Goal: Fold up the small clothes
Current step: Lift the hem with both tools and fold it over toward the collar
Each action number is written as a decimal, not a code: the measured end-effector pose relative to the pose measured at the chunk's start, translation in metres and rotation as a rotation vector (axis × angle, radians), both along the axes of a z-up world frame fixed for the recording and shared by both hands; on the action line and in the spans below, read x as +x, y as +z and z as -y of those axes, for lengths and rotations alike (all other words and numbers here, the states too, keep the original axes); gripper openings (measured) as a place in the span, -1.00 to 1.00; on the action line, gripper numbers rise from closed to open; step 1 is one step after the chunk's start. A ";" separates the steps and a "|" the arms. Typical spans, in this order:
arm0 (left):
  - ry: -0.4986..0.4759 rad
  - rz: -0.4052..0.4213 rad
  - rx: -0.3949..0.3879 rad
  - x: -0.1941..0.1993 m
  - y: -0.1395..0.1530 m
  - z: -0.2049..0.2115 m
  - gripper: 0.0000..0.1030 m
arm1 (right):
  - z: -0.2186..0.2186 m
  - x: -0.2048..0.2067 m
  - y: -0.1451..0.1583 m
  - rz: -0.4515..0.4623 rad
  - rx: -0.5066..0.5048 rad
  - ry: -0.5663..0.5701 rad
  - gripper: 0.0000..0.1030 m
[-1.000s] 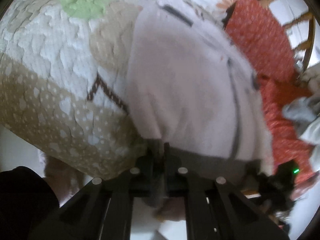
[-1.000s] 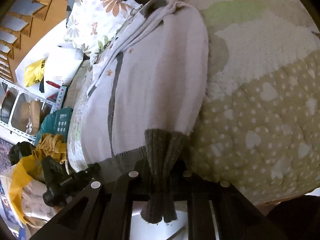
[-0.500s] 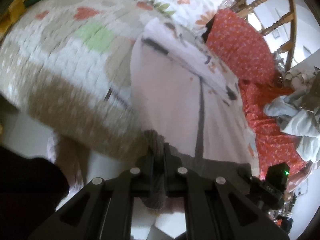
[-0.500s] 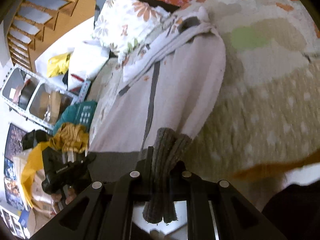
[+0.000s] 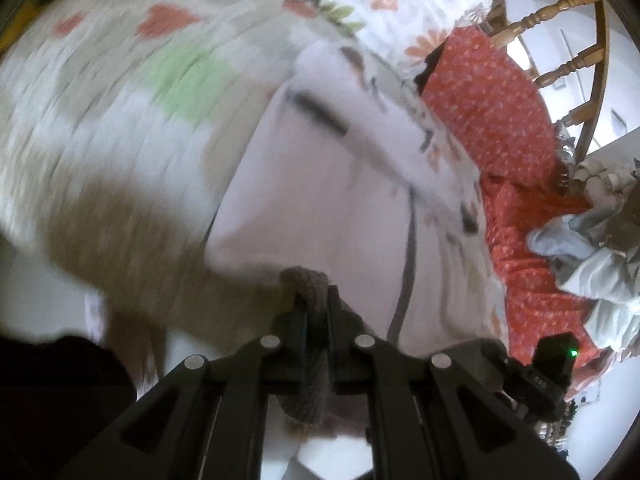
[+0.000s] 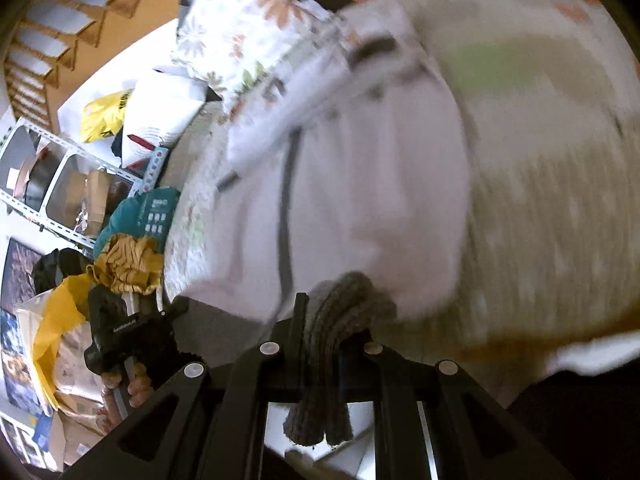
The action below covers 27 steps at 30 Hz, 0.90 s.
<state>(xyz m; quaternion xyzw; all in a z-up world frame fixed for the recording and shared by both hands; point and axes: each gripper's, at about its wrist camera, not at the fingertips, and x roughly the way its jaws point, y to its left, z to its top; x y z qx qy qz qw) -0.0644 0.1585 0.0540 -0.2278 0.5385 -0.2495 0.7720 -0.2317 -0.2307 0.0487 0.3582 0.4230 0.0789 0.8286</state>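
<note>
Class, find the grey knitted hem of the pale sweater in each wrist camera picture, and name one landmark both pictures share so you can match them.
Left wrist view: the grey hem sits low centre, bunched between the shut left gripper.
Right wrist view: the grey hem sits low centre, pinched in the shut right gripper and hanging below it.
Shared landmark: the flowered pillow, beyond the sweater's far end.

a patchwork quilt (image 5: 120,128) in cream, tan and green covers the bed. a floral pillow (image 5: 384,4) lies at its head, beside a red dotted cloth (image 5: 508,120) — behind it, a wooden chair back (image 5: 568,60). metal shelving (image 6: 52,176) stands nearby — a yellow bag (image 6: 102,114) close to it.
</note>
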 end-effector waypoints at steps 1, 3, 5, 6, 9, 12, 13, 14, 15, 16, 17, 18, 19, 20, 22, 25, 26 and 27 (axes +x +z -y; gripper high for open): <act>0.003 0.011 0.002 0.010 0.005 0.005 -0.87 | 0.004 0.012 0.007 0.014 -0.003 -0.002 -0.78; 0.015 0.043 0.006 0.038 0.017 0.017 -0.87 | 0.012 0.040 0.021 0.039 -0.025 -0.022 -0.78; 0.033 0.058 0.006 0.065 0.024 0.027 -0.87 | 0.020 0.066 0.030 0.052 -0.033 -0.045 -0.78; 0.041 0.060 0.003 0.076 0.025 0.030 -0.87 | 0.025 0.079 0.033 0.055 -0.026 -0.055 -0.78; 0.067 0.038 -0.019 0.104 0.024 0.036 -0.87 | 0.035 0.108 0.035 0.050 -0.014 -0.079 -0.78; 0.084 0.025 -0.024 0.127 0.022 0.039 -0.87 | 0.042 0.132 0.035 0.041 -0.017 -0.094 -0.78; 0.087 0.023 -0.026 0.134 0.021 0.041 -0.87 | 0.045 0.140 0.035 0.039 -0.012 -0.097 -0.78; 0.088 0.021 -0.028 0.140 0.021 0.044 -0.87 | 0.048 0.146 0.035 0.037 -0.008 -0.101 -0.78; 0.090 0.019 -0.031 0.147 0.020 0.047 -0.87 | 0.052 0.155 0.034 0.033 -0.004 -0.106 -0.78; 0.095 0.017 -0.033 0.154 0.019 0.049 -0.87 | 0.054 0.161 0.034 0.029 0.001 -0.109 -0.78; 0.101 0.016 -0.034 0.161 0.018 0.052 -0.87 | 0.059 0.173 0.031 0.017 0.010 -0.111 -0.78; 0.108 0.016 -0.034 0.170 0.017 0.055 -0.86 | 0.062 0.181 0.028 0.007 0.018 -0.116 -0.77; 0.112 0.014 -0.033 0.177 0.015 0.058 -0.86 | 0.067 0.191 0.022 -0.009 0.033 -0.123 -0.77; 0.119 0.010 -0.032 0.187 0.012 0.062 -0.86 | 0.071 0.198 0.017 -0.021 0.046 -0.130 -0.76; 0.127 0.002 -0.033 0.201 0.007 0.066 -0.85 | 0.082 0.215 0.002 -0.049 0.083 -0.145 -0.73; 0.145 0.005 -0.032 0.220 0.003 0.074 -0.78 | 0.105 0.235 -0.019 -0.060 0.163 -0.190 -0.69; 0.152 0.014 -0.037 0.226 0.004 0.076 -0.71 | 0.111 0.240 -0.022 -0.059 0.183 -0.202 -0.59; 0.157 0.022 -0.039 0.230 0.005 0.078 -0.66 | 0.118 0.246 -0.023 -0.053 0.196 -0.215 -0.44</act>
